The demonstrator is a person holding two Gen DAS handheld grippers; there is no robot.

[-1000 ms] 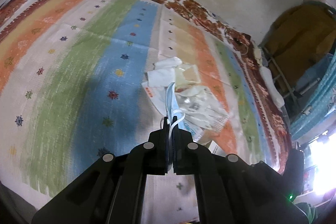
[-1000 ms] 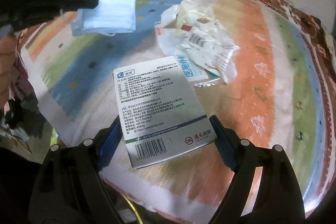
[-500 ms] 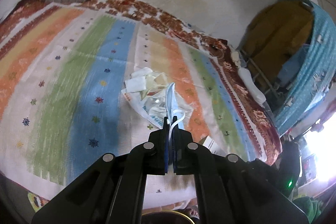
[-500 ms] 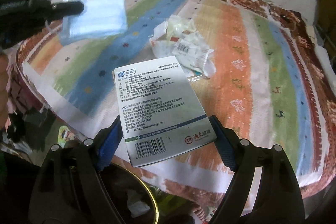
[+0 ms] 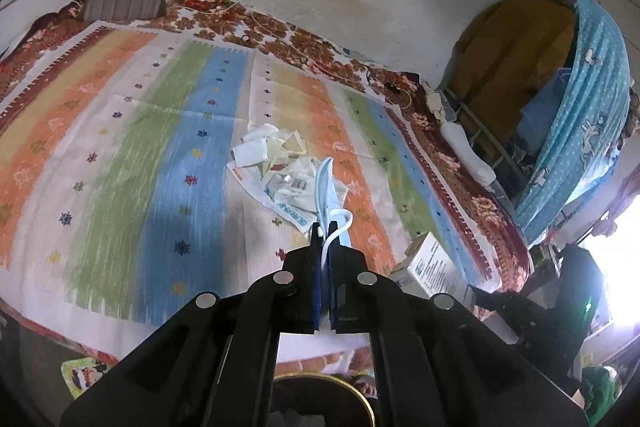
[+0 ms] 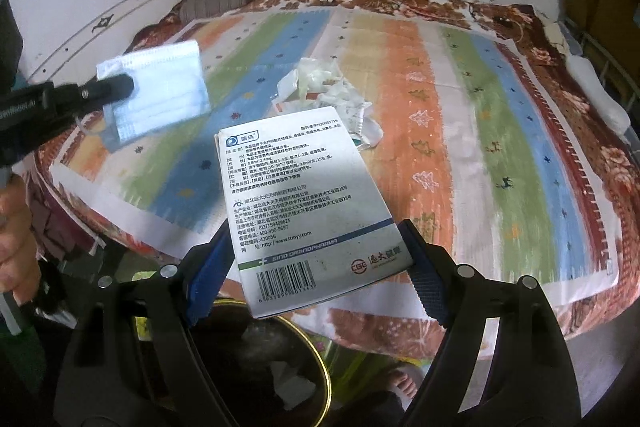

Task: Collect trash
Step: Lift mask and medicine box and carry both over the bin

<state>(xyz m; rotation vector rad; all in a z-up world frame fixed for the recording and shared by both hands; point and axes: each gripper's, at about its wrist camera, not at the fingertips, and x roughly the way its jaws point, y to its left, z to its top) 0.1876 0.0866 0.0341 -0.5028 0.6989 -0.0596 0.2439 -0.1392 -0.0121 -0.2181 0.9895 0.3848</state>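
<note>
1. Both grippers have pulled back from the bed since 1 s ago: the pile (image 5: 280, 169) of wrappers looks smaller and farther off, and a dark bin (image 6: 272, 359) with a gold rim has come into view under both tools.
2. The left gripper (image 5: 325, 227) has its jaws closed on a blue mask (image 6: 158, 95), pinched at 1 edge with the ear loop curling out beside the fingers; the mask hangs in the air over the bed's near edge.
3. The right gripper (image 6: 316, 267) clamps a white box (image 6: 304, 203) by its 2 long sides, printed face up, raised above the bin's rim.
4. To drop well, I'd bring each item squarely over the bin mouth before opening. The mask is light and may cling by its loop or drift, so lower it close first.
5. Both tools point forward and slightly down toward the striped blanket (image 6: 440, 107), side by side, left a little ahead.
</note>
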